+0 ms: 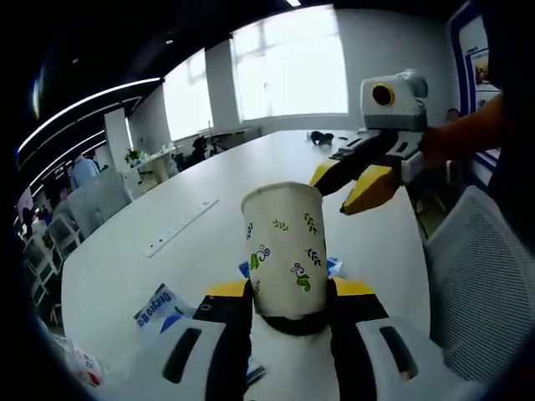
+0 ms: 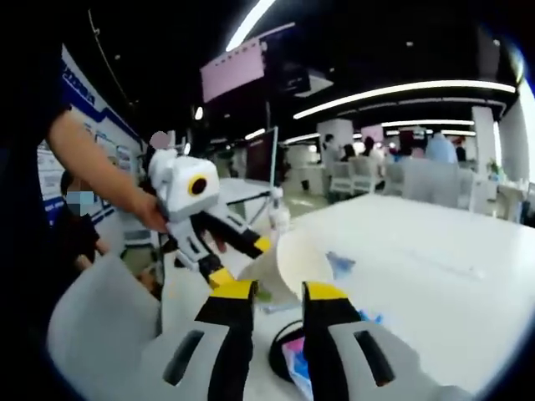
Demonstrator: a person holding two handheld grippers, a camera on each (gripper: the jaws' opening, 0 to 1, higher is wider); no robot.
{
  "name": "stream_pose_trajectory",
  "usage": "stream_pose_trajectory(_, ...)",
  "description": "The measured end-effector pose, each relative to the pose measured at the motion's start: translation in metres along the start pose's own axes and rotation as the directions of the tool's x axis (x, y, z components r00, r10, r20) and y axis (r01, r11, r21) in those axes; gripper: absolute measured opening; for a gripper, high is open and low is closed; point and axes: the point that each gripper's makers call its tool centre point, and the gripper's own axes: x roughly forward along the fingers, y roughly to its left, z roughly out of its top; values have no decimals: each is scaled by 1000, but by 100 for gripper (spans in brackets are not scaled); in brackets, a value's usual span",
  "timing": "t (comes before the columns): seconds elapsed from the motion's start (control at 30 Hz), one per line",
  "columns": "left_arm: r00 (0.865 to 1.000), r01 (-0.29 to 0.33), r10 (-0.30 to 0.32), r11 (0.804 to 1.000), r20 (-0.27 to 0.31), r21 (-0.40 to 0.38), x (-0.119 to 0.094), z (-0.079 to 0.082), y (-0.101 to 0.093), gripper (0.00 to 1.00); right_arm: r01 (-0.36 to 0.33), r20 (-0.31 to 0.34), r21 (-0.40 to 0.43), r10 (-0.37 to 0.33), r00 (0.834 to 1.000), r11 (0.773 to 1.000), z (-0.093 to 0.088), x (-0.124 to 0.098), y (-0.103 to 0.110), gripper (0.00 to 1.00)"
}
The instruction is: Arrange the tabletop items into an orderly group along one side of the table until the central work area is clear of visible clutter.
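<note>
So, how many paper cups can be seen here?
1: the paper cup is held between the left gripper jaws, above the white table. The right gripper is apart. Others may be hidden.

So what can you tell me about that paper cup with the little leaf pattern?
The paper cup is cream-white, printed with small green leaves and dark swirls, and looks like thin paperboard. In the left gripper view it stands upright between the left tongs, whose yellow-tipped jaws press its lower sides, above the white table. In the right gripper view its open mouth shows, tipped toward the camera, pale inside. The right tongs hang open beside its rim, apart from it.
</note>
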Motion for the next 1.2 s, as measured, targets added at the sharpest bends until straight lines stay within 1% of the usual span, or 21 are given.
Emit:
stream_pose_trajectory(0.07,1000,6,-6,1000,2,1,0,0,-1,35,-6,-6,-16,5,1000,1000,0,-1,1,6)
stream_pose_trajectory(0.1,1000,13,-13,1000,0,4,1,0,-3,35,-3,-3,-28,3,1000,1000,2,-1,1,5)
stream_pose_trajectory(0.17,1000,23,-23,1000,-3,10,2,-1,-5,35,-8,-4,-21,8,1000,1000,2,-2,1,1)
stream_pose_trajectory(0.2,1000,24,-24,1000,-3,9,2,0,-6,35,-12,-9,-6,12,1000,1000,1,-2,2,1)
stream_pose_trajectory(0.33,999,38,-38,999,-8,-3,2,-1,-9,35,-19,-14,-6,19,1000,1000,0,-2,3,1)
stream_pose_trajectory(0.57,998,58,-58,998,-36,10,5,-9,-13,35,-73,-39,-27,72,997,997,0,1,15,0)
stream_pose_trajectory(0.7,996,69,-69,998,-54,4,6,-14,-15,35,-104,-55,-57,100,993,993,-1,3,23,0)
stream_pose_trajectory(0.77,996,67,-66,998,-60,12,8,-15,-16,35,-117,-72,-85,111,991,990,-2,5,26,0)
stream_pose_trajectory(0.9,994,70,-70,998,-82,-7,11,-19,-17,35,-132,-86,-105,123,989,986,-2,6,29,0)
stream_pose_trajectory(0.97,994,70,-71,997,-86,-7,13,-18,-19,35,-139,-89,-107,130,988,984,-2,6,30,0)
stream_pose_trajectory(1.1,993,70,-70,998,-98,-6,17,-20,-22,35,-154,-112,-141,139,984,978,-4,7,34,0)
stream_pose_trajectory(1.2,993,68,-69,998,-98,-14,19,-20,-24,35,-169,-113,-151,153,982,974,-4,7,37,0)
